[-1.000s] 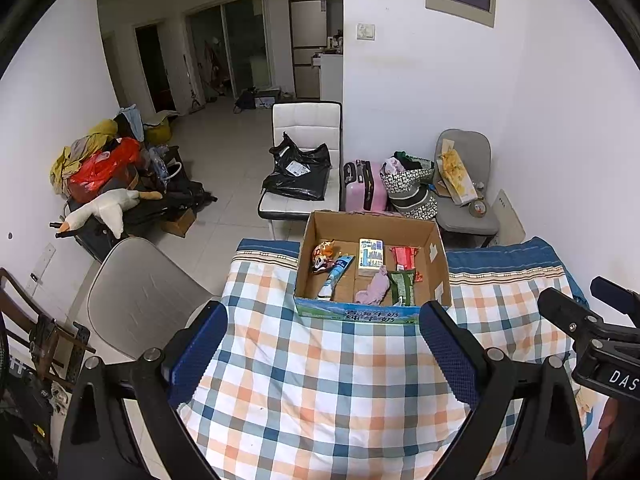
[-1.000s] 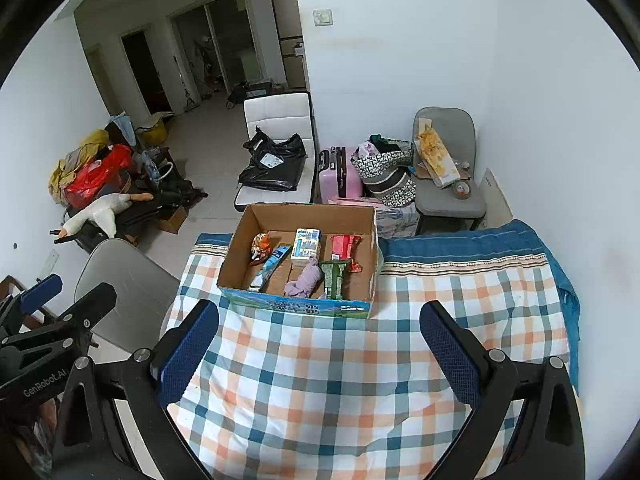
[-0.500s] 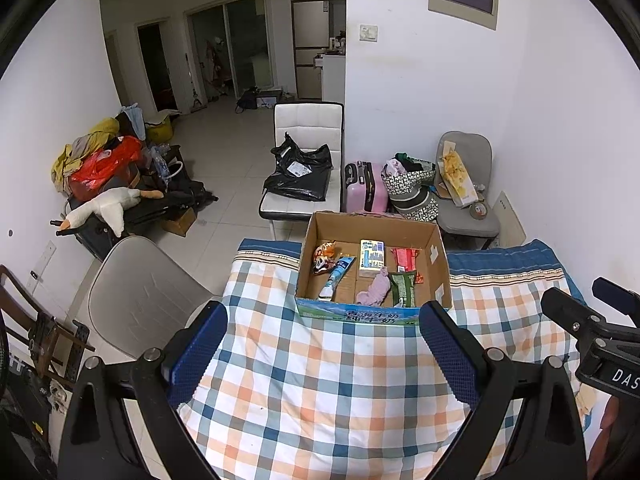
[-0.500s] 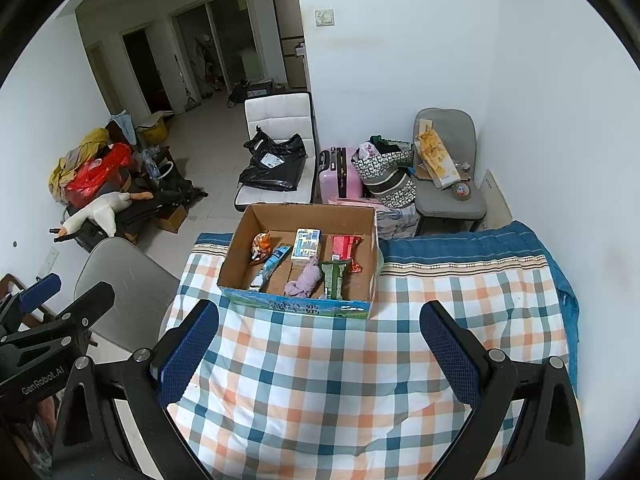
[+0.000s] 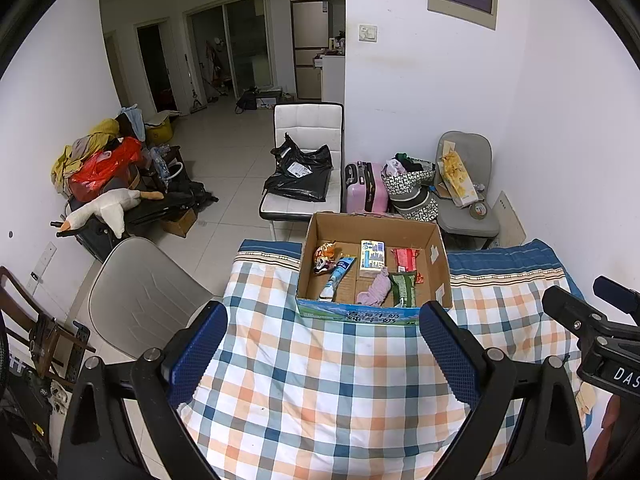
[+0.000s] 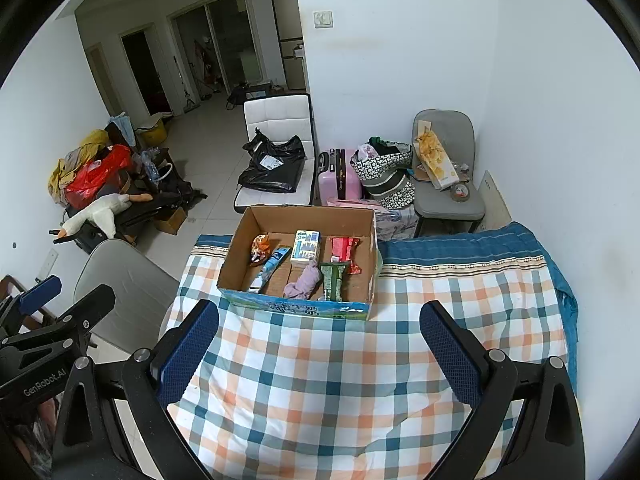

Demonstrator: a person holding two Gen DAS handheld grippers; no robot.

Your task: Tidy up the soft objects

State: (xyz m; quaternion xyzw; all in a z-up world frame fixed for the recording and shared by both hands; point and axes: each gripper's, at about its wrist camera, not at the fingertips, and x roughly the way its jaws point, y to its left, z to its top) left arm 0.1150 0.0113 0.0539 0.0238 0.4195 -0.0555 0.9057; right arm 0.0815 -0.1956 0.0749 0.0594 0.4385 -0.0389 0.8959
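While both grippers [image 5: 322, 354] [image 6: 320, 352] hover spread and empty, the cardboard box [image 5: 372, 314] sits ahead on checked cloth [image 5: 320, 392].

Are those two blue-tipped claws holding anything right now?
No. The left gripper and right gripper both hang open and empty above the checked cloth; everything soft lies in the cardboard box.

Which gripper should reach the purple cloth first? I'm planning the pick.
Probably left: the purple cloth lies nearer the left gripper centerline than the right gripper. Both are open and empty.
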